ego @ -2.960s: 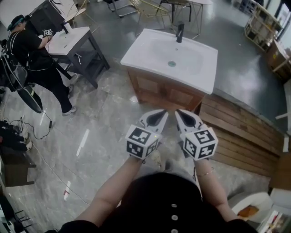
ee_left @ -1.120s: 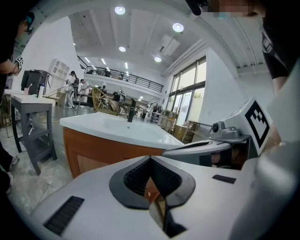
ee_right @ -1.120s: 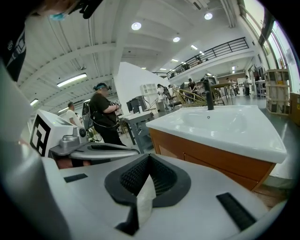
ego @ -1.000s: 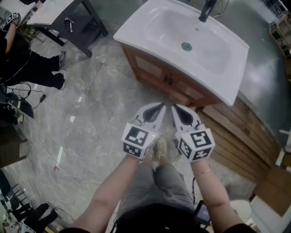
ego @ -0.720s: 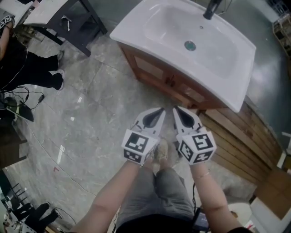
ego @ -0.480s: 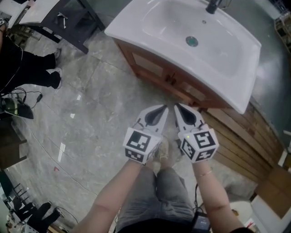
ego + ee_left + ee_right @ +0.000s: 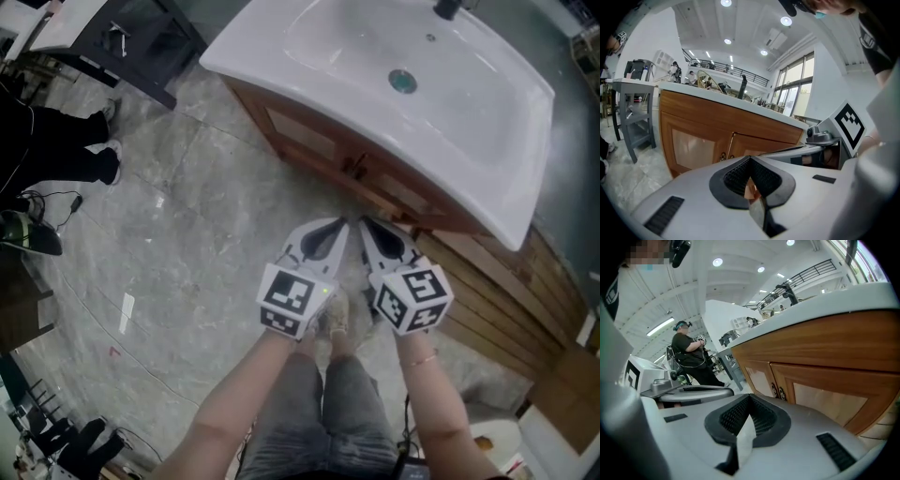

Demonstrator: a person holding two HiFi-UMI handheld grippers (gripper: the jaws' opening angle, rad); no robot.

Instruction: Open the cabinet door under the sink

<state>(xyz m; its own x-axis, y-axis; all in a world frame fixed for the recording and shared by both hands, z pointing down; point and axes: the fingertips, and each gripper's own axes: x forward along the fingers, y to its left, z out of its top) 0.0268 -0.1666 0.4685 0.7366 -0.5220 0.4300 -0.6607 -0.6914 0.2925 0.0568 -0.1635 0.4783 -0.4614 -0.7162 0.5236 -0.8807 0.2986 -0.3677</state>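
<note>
A white sink tops a wooden cabinet with two doors; their small knobs sit side by side at the middle seam. My left gripper and right gripper hang side by side just in front of the cabinet, both shut and empty, touching nothing. In the left gripper view the left gripper points at the doors, with the knobs just left of its tip. The right gripper faces the same doors, the knobs a little right of its tip.
A dark grey table stands to the cabinet's left, and a person in black is beside it. Wooden planks lie on the floor at the right. Grey stone floor spreads in front of the cabinet.
Both grippers have sunk lower and come closer to the cabinet front, still side by side. The sink fills more of the head view. Both stay shut.
</note>
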